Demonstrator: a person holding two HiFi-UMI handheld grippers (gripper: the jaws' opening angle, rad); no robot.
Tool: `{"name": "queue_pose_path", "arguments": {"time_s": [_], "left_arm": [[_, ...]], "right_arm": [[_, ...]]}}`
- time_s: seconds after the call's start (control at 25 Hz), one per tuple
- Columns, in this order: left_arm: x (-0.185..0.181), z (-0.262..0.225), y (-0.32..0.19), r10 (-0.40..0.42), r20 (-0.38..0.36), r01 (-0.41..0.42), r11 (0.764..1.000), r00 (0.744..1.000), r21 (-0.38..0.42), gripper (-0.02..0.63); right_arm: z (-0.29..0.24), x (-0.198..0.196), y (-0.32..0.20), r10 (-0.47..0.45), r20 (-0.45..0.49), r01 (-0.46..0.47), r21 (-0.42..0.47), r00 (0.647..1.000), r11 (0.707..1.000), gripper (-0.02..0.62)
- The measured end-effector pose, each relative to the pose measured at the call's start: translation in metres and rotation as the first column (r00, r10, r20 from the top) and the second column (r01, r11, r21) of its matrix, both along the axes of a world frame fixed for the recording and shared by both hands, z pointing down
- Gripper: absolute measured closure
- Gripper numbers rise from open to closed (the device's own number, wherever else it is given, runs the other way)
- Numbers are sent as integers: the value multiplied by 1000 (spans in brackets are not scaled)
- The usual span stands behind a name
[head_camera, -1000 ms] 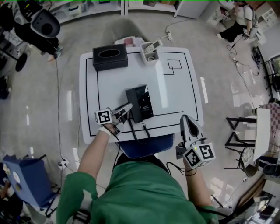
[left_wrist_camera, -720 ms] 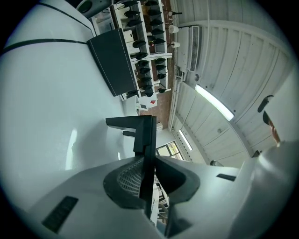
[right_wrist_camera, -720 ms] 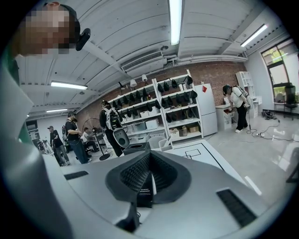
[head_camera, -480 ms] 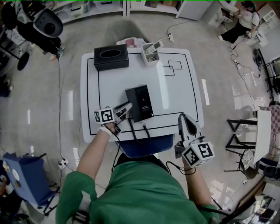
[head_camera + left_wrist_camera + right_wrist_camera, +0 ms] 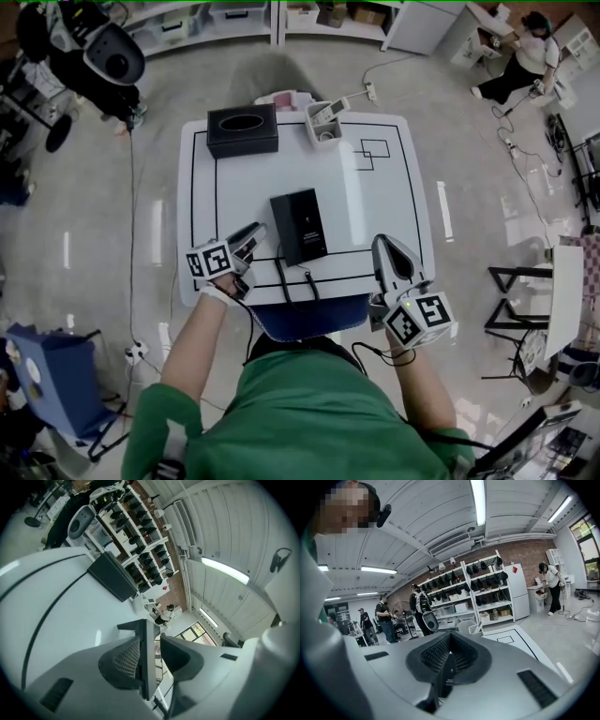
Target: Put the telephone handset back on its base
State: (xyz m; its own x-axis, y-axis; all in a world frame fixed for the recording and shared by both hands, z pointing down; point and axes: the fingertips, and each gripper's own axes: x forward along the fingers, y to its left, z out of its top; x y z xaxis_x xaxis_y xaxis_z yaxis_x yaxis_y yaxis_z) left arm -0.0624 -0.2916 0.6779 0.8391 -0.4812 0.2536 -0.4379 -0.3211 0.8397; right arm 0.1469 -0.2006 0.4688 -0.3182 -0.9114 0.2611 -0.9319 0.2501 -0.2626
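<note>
Left claw point(image 5: 251, 232) hangs just lower left of the telephone point(image 5: 298, 226), its jaws a narrow gap apart with nothing between them, while the right claw point(image 5: 385, 247) sits pressed together and empty at the lower right, well clear. That telephone, a glossy black slab mid-frame on the smooth white tabletop point(image 5: 403, 178), seems to carry its handset seated already, though I cannot separate handset from base. Its thin dark cord point(image 5: 286, 279) trails off the near edge beside the left claw; a careless snag there could drag the slick casing and unseat the handset.
</note>
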Motion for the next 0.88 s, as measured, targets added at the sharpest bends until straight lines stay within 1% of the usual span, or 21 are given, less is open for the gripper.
{"name": "queue_pose_path", "arguments": {"time_s": [0.12, 0.2, 0.28, 0.36, 0.44, 0.6, 0.72, 0.8, 0.88], "left_arm": [[-13, -40, -3, -33, 27, 30, 994, 999, 105, 460], [-22, -68, -5, -68, 57, 57, 981, 996, 183, 460], [-28, -97, -8, -101, 107, 70, 963, 989, 262, 460], [-29, -123, -9, -124, 167, 61, 939, 978, 337, 460], [-29, -147, -5, -142, 201, 51, 916, 969, 399, 460], [-28, -194, 6, -182, 207, 52, 857, 961, 512, 460], [-27, -225, 17, -216, 220, 49, 812, 951, 581, 460], [-26, -244, 24, -243, 255, 30, 776, 936, 630, 460], [-25, -261, 27, -276, 317, -17, 730, 907, 684, 460]], "right_arm": [[-8, 0, -8, -13, -3, 13, 22, 1000, 1000, 572], [-13, 0, -12, -19, -1, 19, 38, 1000, 999, 572], [-22, -1, -16, -27, 0, 27, 62, 1000, 998, 572], [-31, -3, -21, -41, -4, 42, 88, 999, 995, 572], [-37, -5, -23, -57, -10, 58, 103, 998, 993, 572], [-52, -9, -28, -66, -21, 68, 154, 998, 986, 572], [-68, -12, -26, -74, -29, 78, 196, 997, 977, 572], [-79, -15, -25, -86, -36, 91, 222, 996, 971, 572], [-90, -18, -28, -96, -45, 104, 251, 994, 962, 573]]}}
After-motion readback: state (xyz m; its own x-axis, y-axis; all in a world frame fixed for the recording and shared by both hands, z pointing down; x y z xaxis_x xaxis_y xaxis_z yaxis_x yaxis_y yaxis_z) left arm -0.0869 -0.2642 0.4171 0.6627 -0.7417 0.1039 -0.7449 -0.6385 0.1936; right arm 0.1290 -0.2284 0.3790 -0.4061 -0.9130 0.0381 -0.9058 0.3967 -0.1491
